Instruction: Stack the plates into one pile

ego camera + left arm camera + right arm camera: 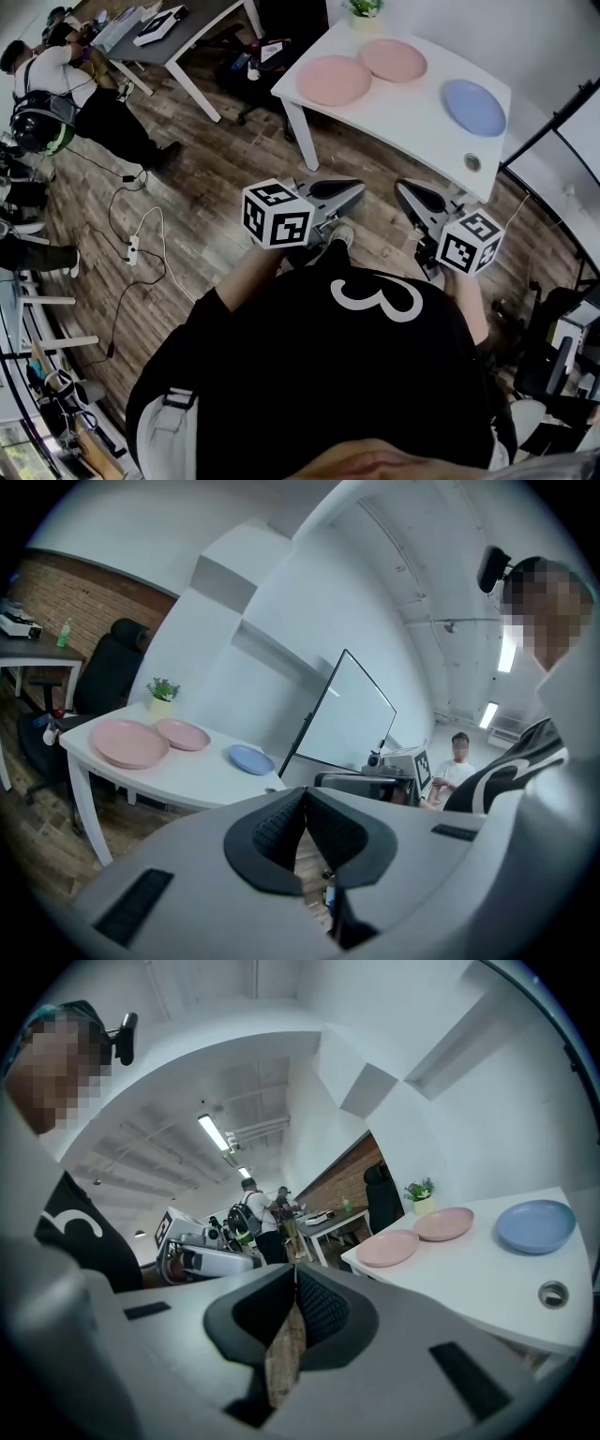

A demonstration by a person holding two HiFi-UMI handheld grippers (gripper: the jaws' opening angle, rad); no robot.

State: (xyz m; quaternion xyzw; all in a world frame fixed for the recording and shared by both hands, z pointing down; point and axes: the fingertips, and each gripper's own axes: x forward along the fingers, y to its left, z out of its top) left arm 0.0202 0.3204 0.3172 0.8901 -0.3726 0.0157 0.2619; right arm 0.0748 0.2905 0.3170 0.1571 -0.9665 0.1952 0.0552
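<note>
Three plates lie apart on a white table point(394, 122): a large pink plate point(335, 80), a smaller pink plate point(393, 60) and a blue plate point(473, 106). My left gripper point(360, 187) and right gripper point(403, 187) are held over the wooden floor just short of the table's near edge. Both are shut with nothing between the pads. The left gripper view has its jaws point(305, 794) closed below the large pink plate point(128, 743), smaller pink plate point(183, 733) and blue plate point(250, 758). The right gripper point(296, 1274) faces the large pink plate point(387, 1247), smaller pink plate point(444, 1223) and blue plate point(535, 1225).
A potted plant point(364, 7) stands at the table's far edge, and a round cable hole point(472, 161) sits near its right corner. A grey desk point(178, 33), seated people point(56, 84) and floor cables point(136, 244) are at the left. A whiteboard point(352, 714) stands right of the table.
</note>
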